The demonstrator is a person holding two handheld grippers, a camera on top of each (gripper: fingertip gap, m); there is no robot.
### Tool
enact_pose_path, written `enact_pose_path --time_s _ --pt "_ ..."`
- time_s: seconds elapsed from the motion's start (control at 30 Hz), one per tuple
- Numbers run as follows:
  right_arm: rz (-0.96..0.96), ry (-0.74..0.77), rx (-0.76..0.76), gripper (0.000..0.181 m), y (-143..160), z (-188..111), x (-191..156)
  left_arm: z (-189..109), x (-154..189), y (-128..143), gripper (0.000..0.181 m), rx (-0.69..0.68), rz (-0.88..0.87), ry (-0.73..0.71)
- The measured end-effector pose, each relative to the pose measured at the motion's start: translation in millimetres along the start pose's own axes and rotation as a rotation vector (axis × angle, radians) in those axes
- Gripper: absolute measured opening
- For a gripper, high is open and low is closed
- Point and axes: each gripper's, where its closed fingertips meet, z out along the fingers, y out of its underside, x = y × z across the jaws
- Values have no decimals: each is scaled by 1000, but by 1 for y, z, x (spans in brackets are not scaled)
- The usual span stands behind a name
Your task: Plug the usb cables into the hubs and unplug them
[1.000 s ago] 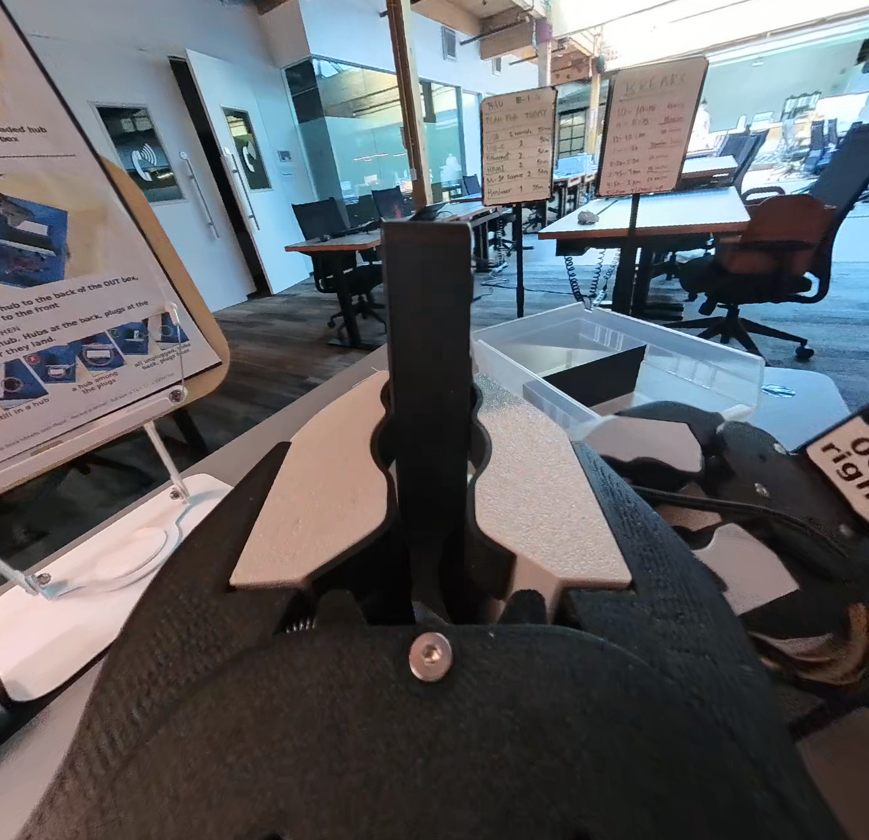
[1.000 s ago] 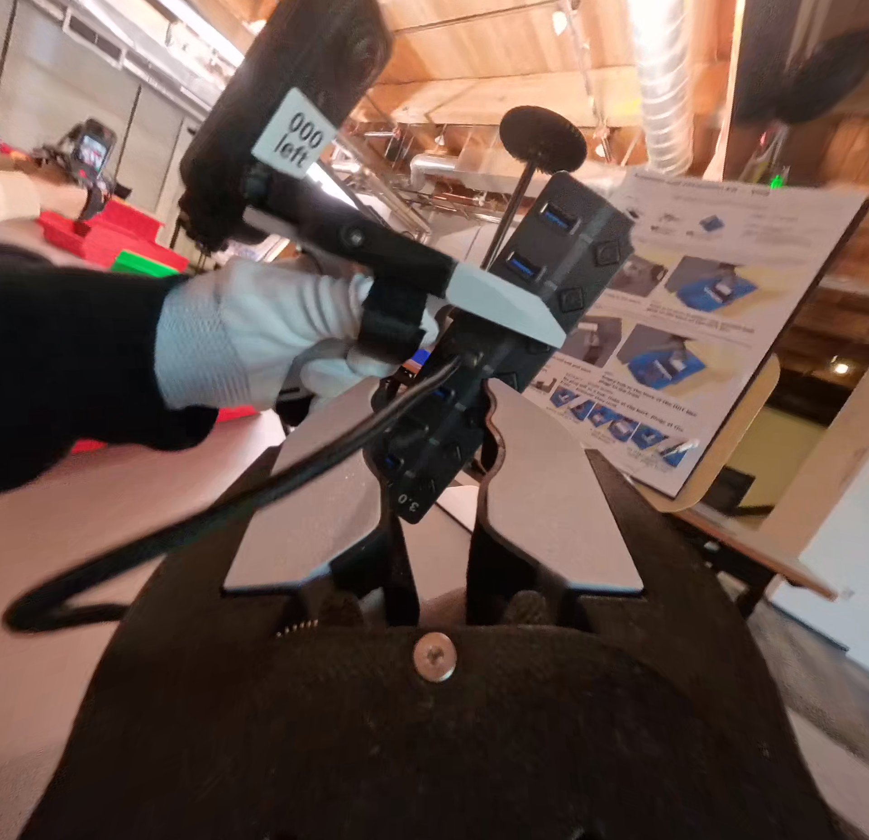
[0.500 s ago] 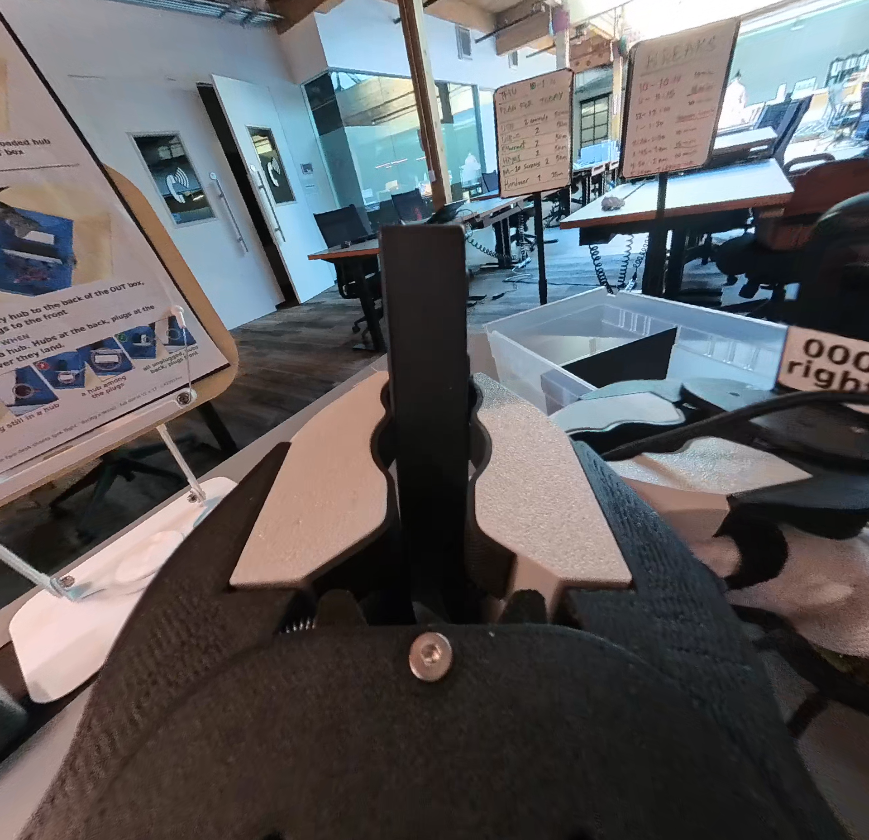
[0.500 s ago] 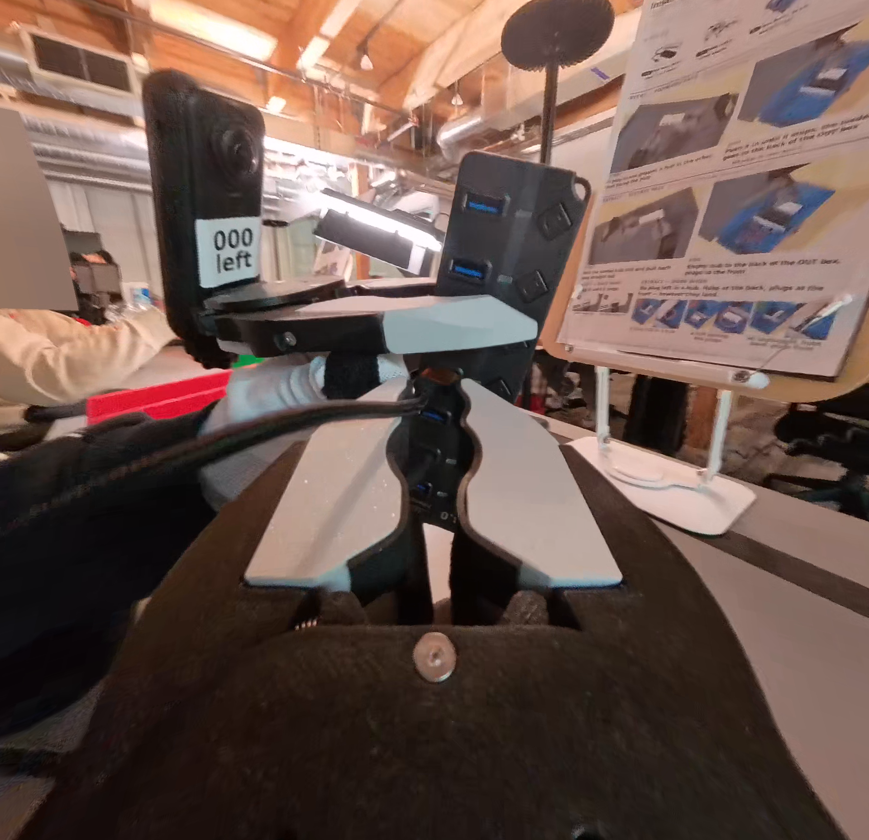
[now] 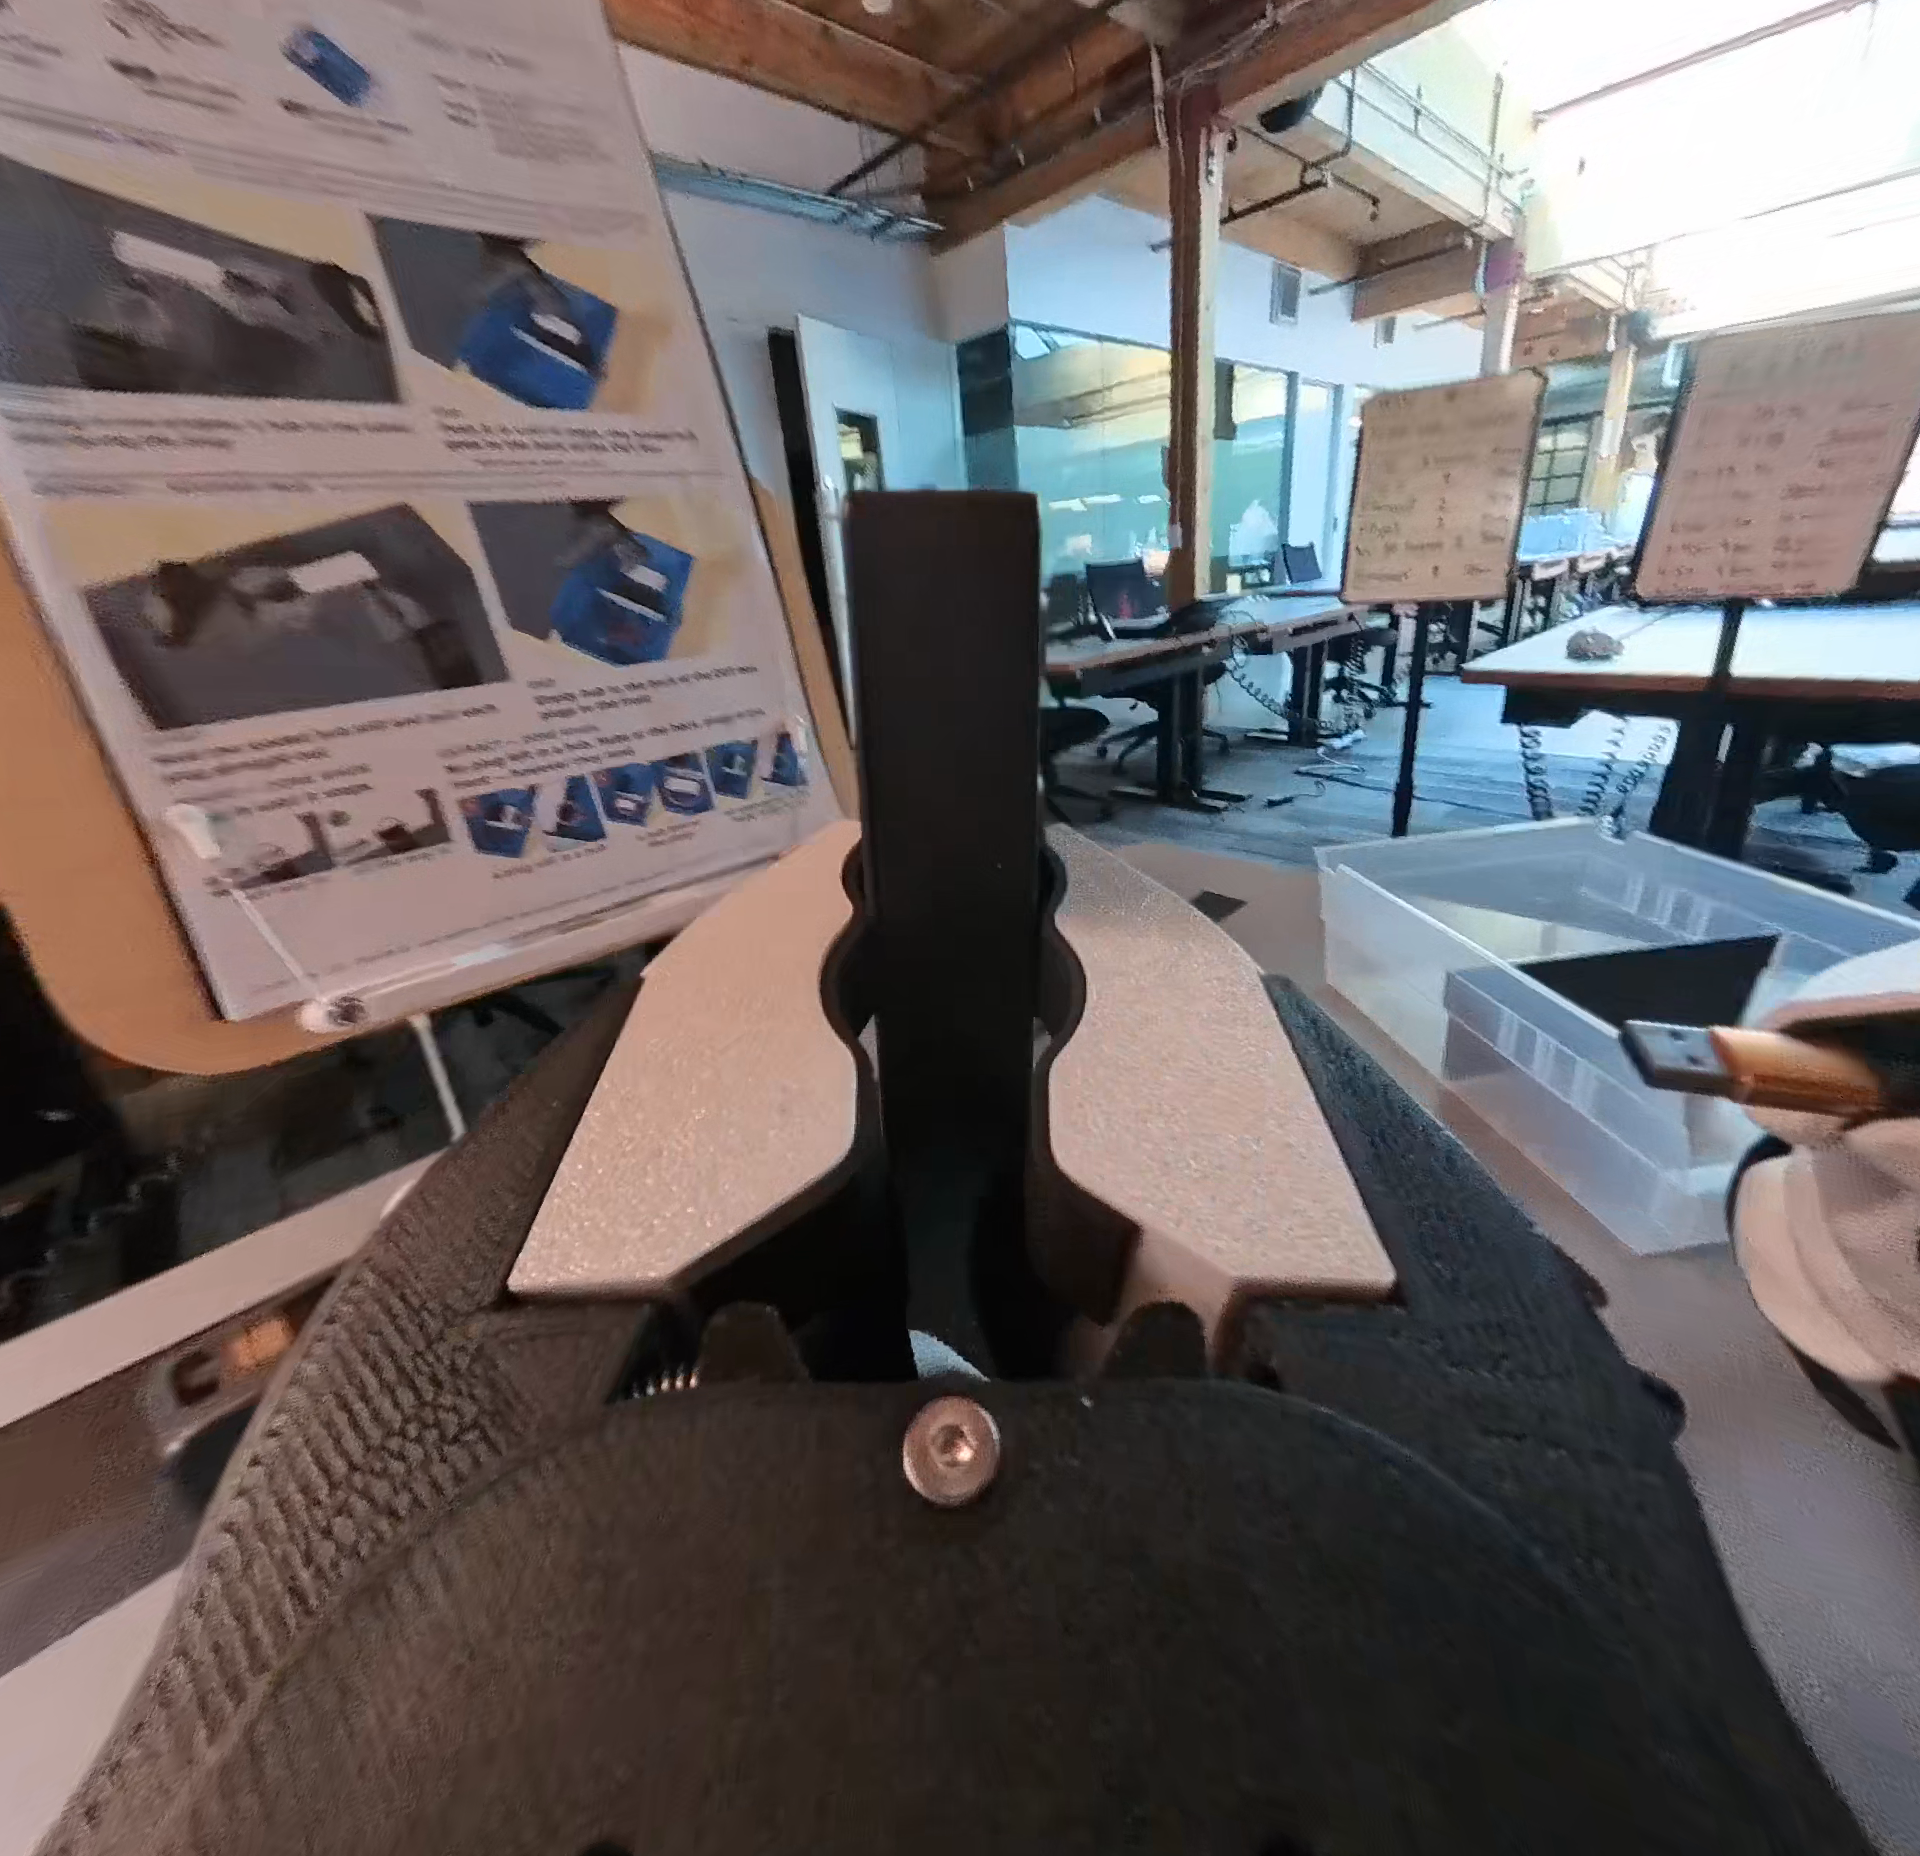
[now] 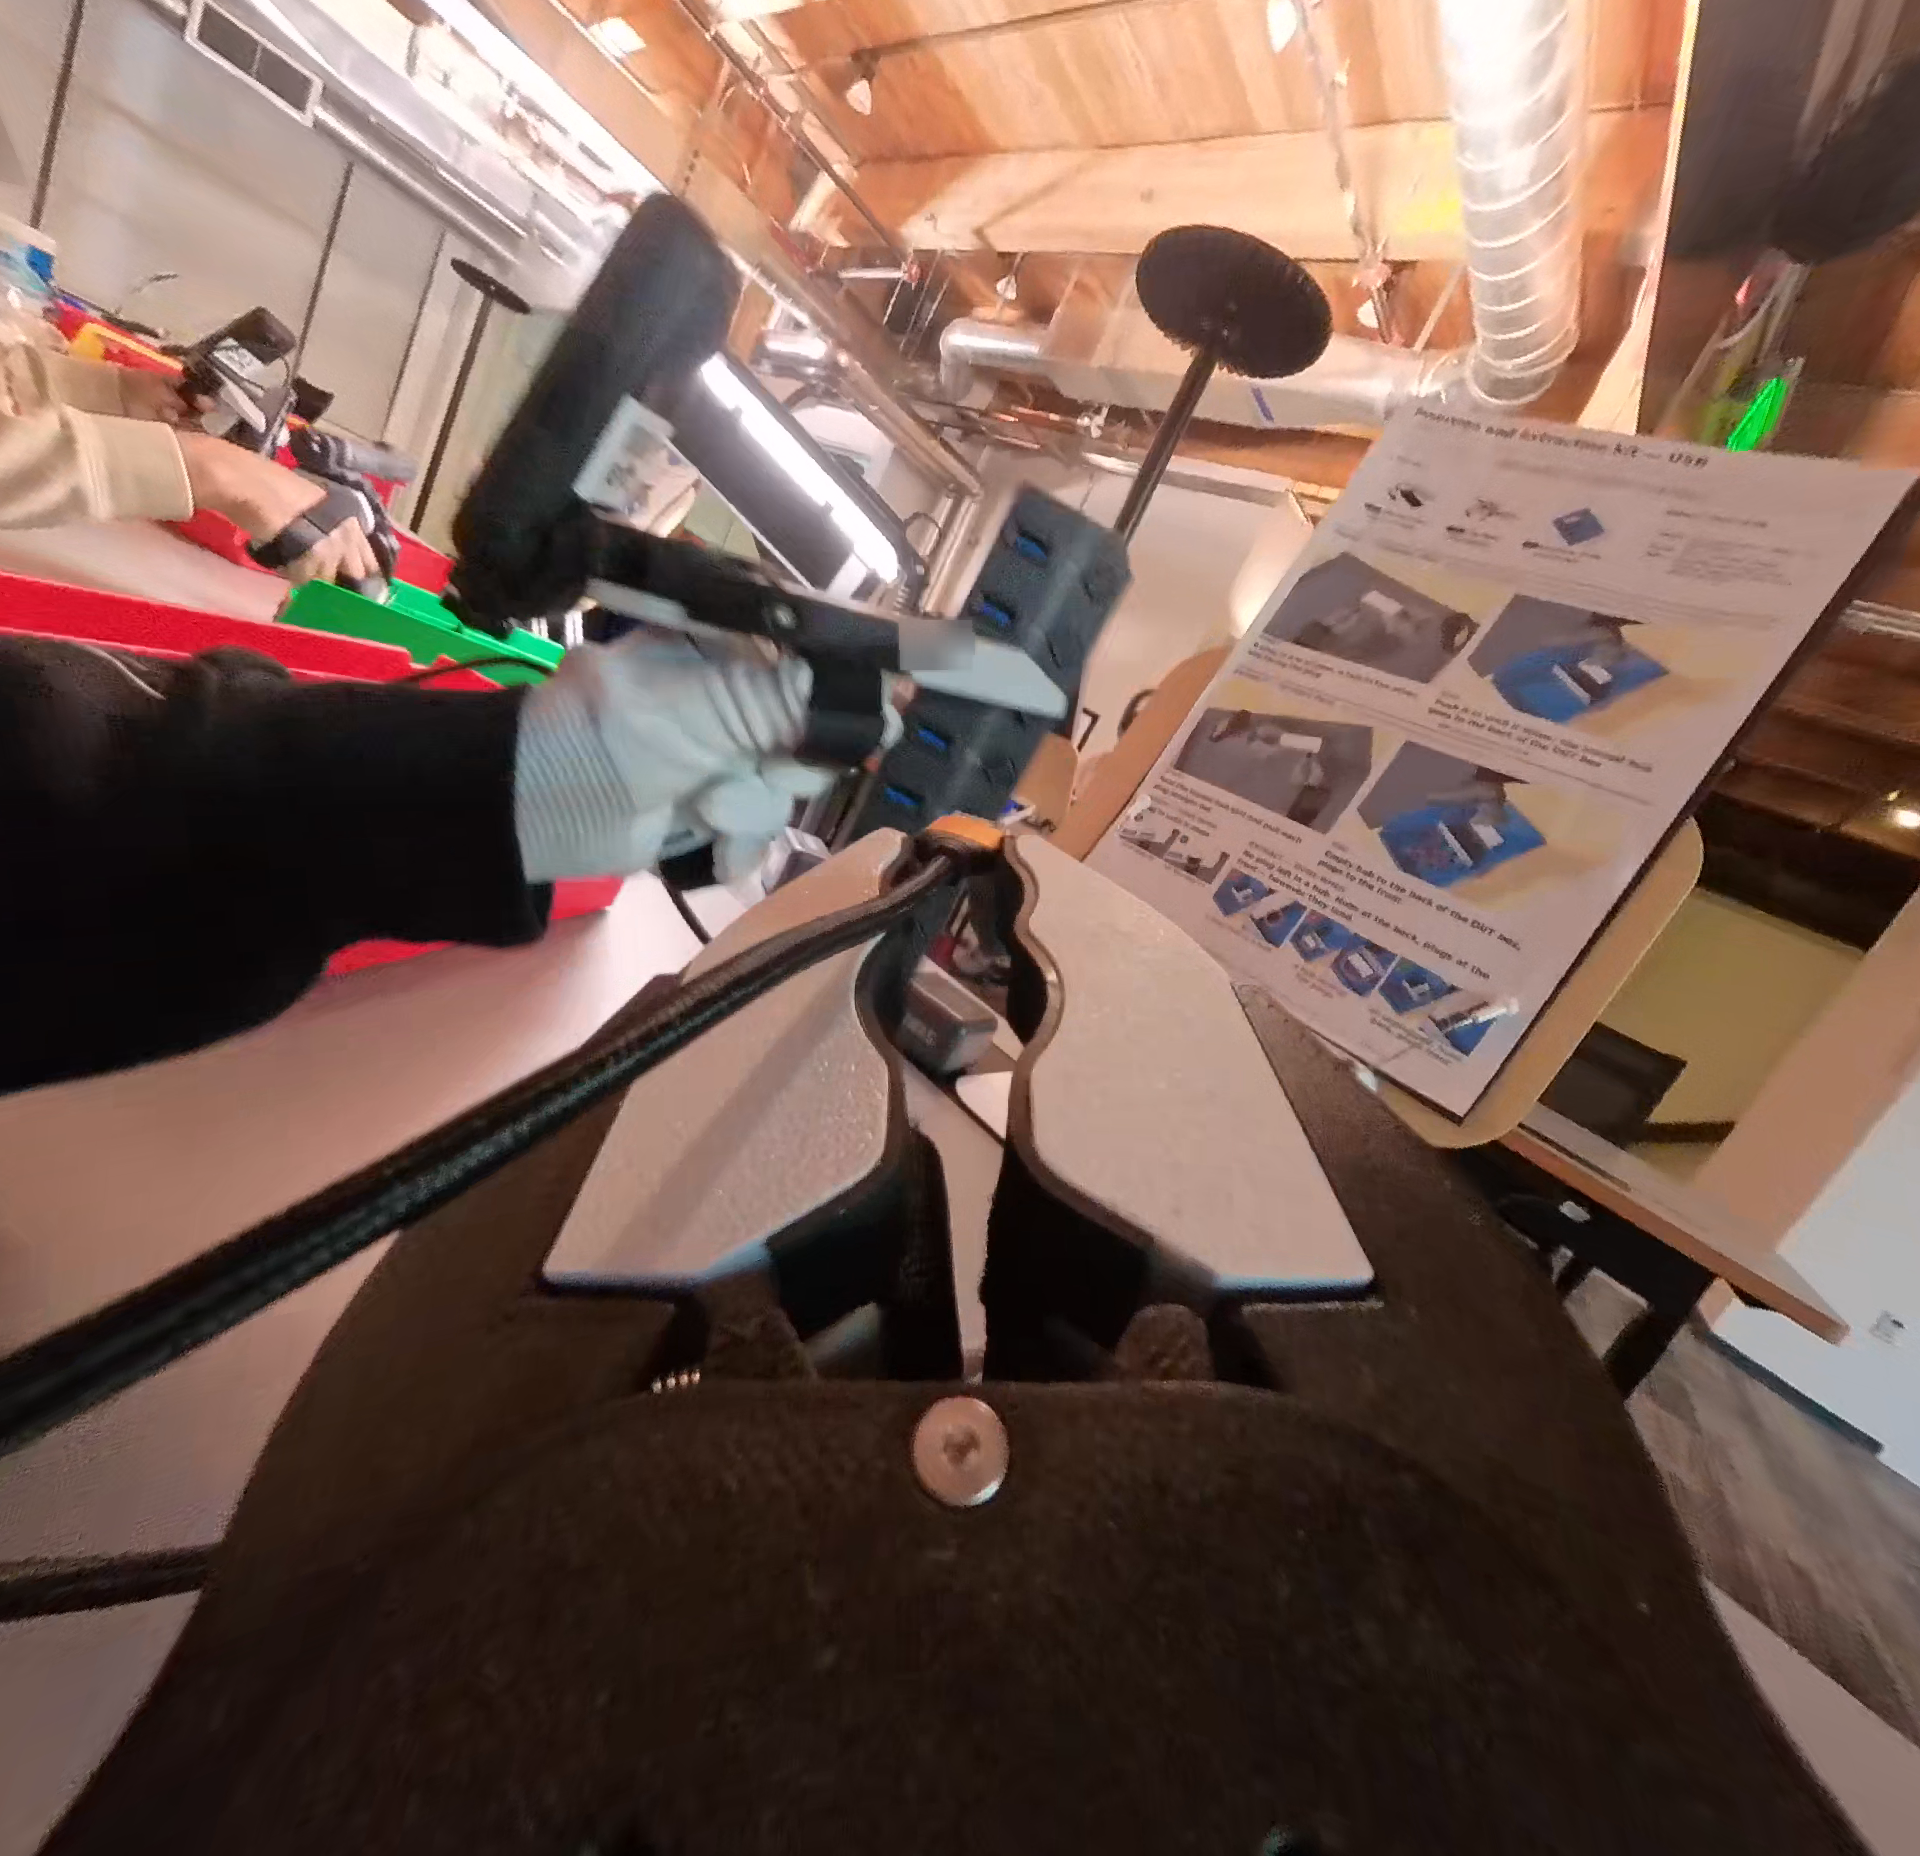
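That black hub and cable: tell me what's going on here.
A person works two handheld grippers. The left gripper is shut on the black USB hub, held upright. The right gripper is shut on the gold-collared USB plug of a black braided cable. The plug is out of the hub, its metal tip bare beside it. A clear plastic bin sits behind on the table.

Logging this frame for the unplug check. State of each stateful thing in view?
left gripper: shut on hub, held upright
hub: visible ports empty, nothing plugged in
right gripper: shut on plug
plug: out of hub, metal end bare, pointing toward hub
cable: trails back from the right gripper
bin: open, no lid; black divider inside
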Motion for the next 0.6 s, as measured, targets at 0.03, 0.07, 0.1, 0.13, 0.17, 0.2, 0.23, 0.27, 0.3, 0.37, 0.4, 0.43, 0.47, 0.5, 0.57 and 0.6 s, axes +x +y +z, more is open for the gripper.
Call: enact_pose_path --time_s 0.03,0.07,0.1,0.13,0.17,0.2,0.23,0.27,0.3,0.37,0.4,0.43,0.47,0.5,0.57,0.6 --pt "13 8 -10 14 3 -1 6 -5 -6 -8 27 22 0 -11" --pt "33 8 -23 14 6 -2 12 -9 -11 -15 27 40 -7 -18" --pt "58 18 -37 14 9 -3 20 -14 -17 -22 27 53 -16 -24" --pt "73 41 -51 14 10 -6 30 -20 -22 -30 27 68 -23 -34" --pt "76 74 -75 14 12 -9 42 -27 -28 -39 27 87 -26 -43" --pt "63 129 -111 14 14 -15 58 -34 -33 -48 27 107 -26 -51" --pt "29 205 -146 14 14 -23 77 -41 -38 -58 27 128 -26 -59" --pt "-21 310 -187 15 13 -36 101 -49 -42 -68 27 153 -26 -68" --pt "-89 441 -228 14 7 -55 128 -57 -46 -77 27 178 -26 -75" --pt "-299 745 -284 15 -17 -108 179 -71 -51 -93 27 225 -29 -84" --pt "-433 892 -323 15 -31 -137 197 -76 -53 -99 27 242 -32 -86" --pt "-568 1015 -378 15 -41 -165 211 -81 -54 -103 27 254 -34 -89" --pt "-690 1095 -451 15 -46 -186 219 -84 -55 -106 27 263 -34 -92" --pt "-783 1128 -532 15 -44 -200 225 -85 -56 -108 27 268 -34 -93" --pt "-865 1090 -713 15 -20 -211 235 -85 -56 -107 27 263 -35 -87" --pt "-847 1039 -834 15 1 -213 240 -83 -55 -105 27 256 -35 -84"
